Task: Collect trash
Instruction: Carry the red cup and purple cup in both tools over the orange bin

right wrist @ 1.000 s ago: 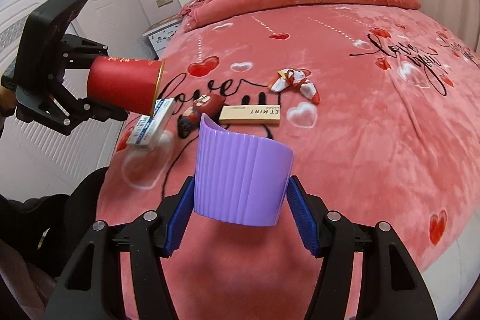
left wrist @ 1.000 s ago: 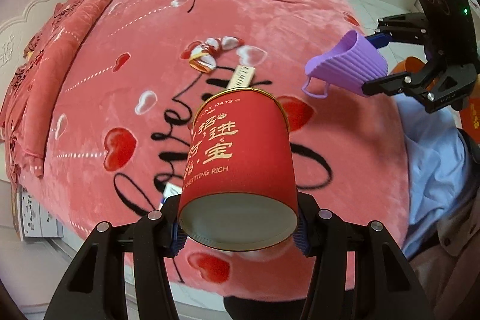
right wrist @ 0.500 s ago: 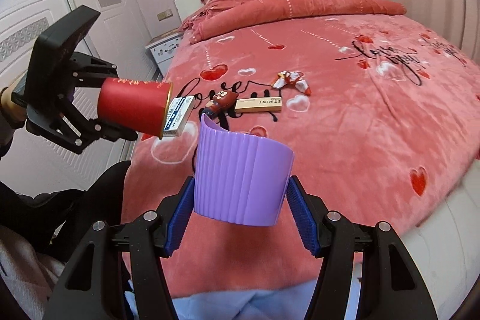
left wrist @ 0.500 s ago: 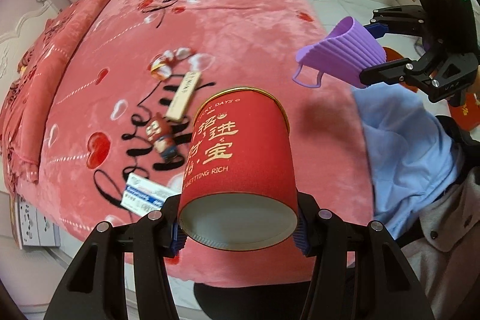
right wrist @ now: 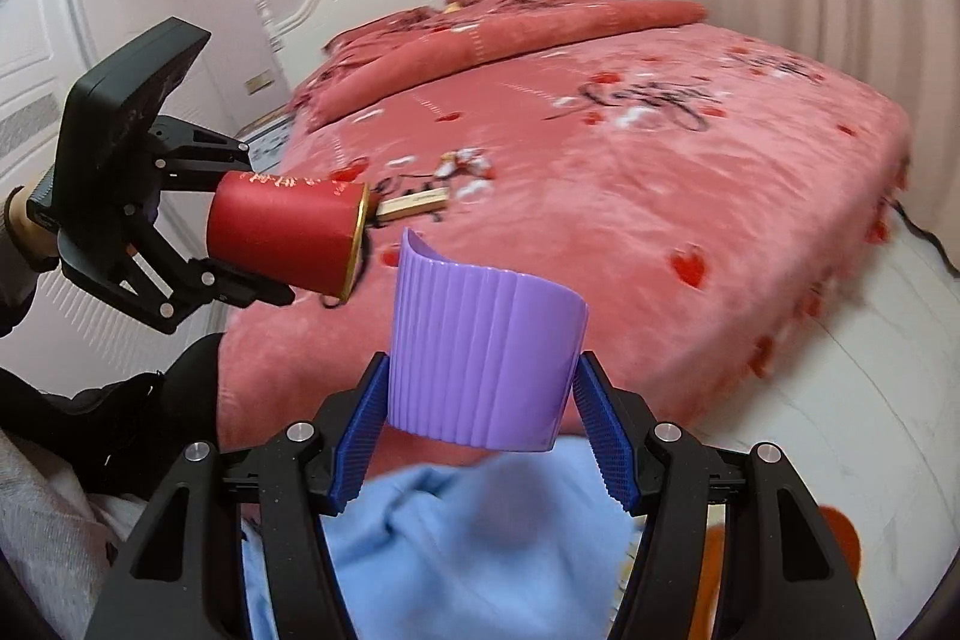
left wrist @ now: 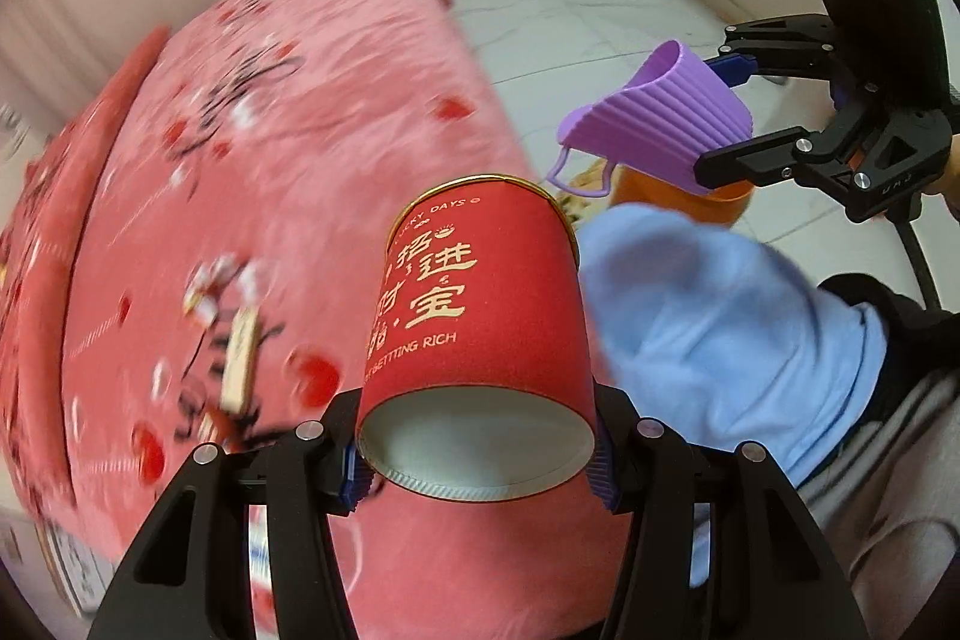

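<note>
Left wrist view: the left gripper (left wrist: 477, 451) jaws pinch a red paper cup (left wrist: 480, 322) with gold lettering, base toward the camera, gold-rimmed mouth pointing away over the bed (left wrist: 288, 172) edge. Right wrist view: the right gripper (right wrist: 480, 436) jaws pinch a ribbed purple cup (right wrist: 480, 352), mouth toward the bed.

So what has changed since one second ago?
Both hand-held grippers pulled back from the bed toward the floor side, bringing an orange bin into view. The left still grips the red cup, the right the purple cup. The scraps stayed on the bed.
</note>
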The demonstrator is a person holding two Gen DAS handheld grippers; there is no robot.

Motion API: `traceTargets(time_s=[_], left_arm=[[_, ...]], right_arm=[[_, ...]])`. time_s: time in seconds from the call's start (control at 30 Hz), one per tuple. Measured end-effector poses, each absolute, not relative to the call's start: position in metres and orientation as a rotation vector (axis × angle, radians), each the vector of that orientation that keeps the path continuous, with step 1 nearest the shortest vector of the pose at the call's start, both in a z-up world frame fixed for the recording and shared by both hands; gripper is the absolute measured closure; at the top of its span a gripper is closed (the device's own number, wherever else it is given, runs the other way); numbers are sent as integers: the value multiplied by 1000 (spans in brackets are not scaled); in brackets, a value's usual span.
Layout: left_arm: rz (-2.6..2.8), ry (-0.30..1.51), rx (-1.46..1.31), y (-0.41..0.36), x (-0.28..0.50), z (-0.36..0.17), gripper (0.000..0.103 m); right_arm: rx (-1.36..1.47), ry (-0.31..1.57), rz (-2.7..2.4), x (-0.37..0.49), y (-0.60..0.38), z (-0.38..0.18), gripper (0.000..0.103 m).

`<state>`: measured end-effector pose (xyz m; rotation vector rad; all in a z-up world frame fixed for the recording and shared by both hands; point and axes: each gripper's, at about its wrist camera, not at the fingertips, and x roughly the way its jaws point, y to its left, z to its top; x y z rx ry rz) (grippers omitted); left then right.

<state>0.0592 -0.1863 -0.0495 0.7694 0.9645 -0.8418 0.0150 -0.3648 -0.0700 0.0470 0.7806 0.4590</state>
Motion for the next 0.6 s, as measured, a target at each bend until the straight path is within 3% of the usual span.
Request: traceTargets(time_s=[0.6], left_arm=[[-1245, 889, 927, -385, 31, -89, 47]], right_arm=[[252, 801, 77, -92, -561, -102, 42]])
